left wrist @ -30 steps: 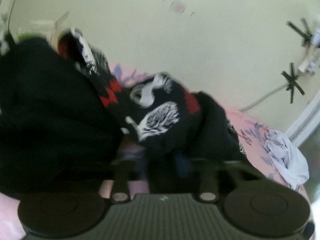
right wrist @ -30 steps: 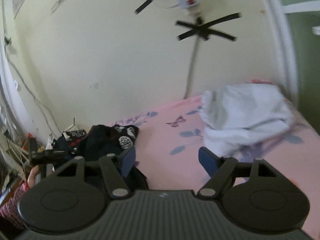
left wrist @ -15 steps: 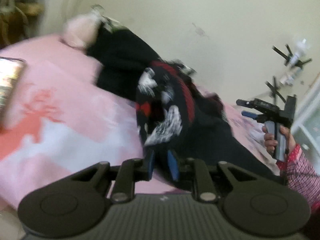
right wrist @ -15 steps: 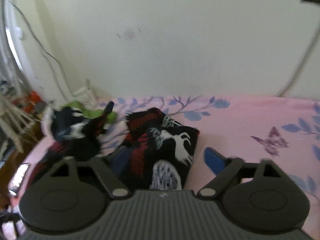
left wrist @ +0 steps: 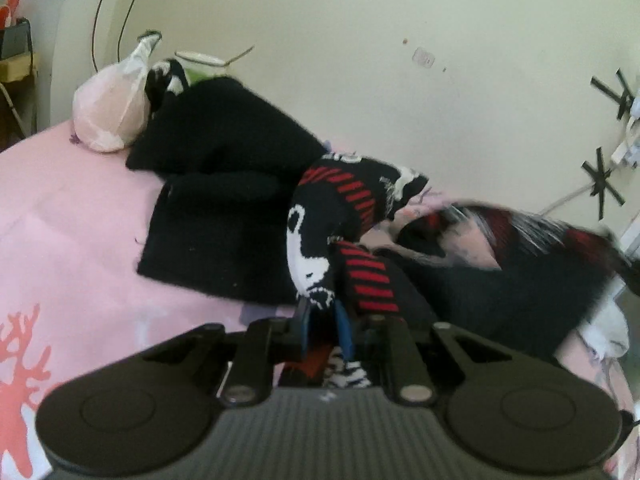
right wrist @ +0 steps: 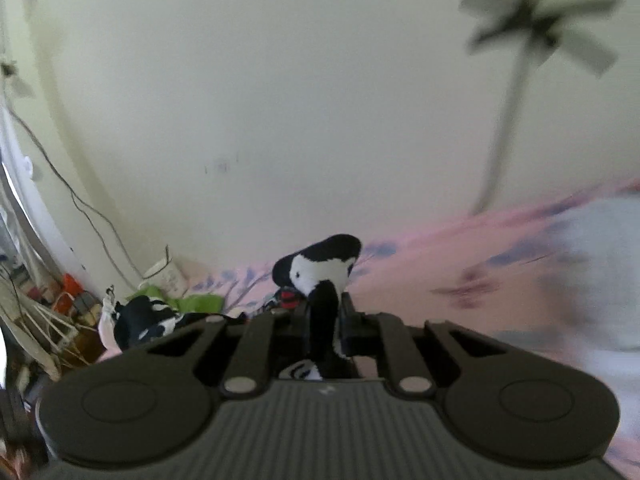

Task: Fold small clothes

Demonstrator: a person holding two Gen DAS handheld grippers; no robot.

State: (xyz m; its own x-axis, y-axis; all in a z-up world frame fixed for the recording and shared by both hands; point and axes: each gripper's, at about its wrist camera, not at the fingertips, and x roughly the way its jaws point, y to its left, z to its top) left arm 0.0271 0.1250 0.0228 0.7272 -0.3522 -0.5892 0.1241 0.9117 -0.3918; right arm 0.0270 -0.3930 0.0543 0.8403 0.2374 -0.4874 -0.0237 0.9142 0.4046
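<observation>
A black knit garment with red stripes and white figures [left wrist: 340, 216] lies across the pink bed sheet [left wrist: 72, 240]. My left gripper [left wrist: 322, 322] is shut on its near edge, the blue pads closing on the cloth. From there the garment stretches right into a blurred, lifted part [left wrist: 500, 248]. In the right wrist view my right gripper [right wrist: 326, 320] has its jaws closing tight on a black-and-white fold of the same garment [right wrist: 320, 276], which sticks up between the fingers.
A plain black garment [left wrist: 224, 208] lies behind the patterned one, beside a pale plastic bag [left wrist: 108, 108]. A white cloth [right wrist: 600, 272] sits on the sheet to the right. The wall with taped cables [left wrist: 600, 176] is close behind. Green cloth [right wrist: 192, 304] and clutter [right wrist: 52, 312] fill the left corner.
My right gripper, open over the patterned garment half a second ago, has shut on a fold and lifted it. My left gripper kept its grip and shifted sideways, and the garment is now spread between them.
</observation>
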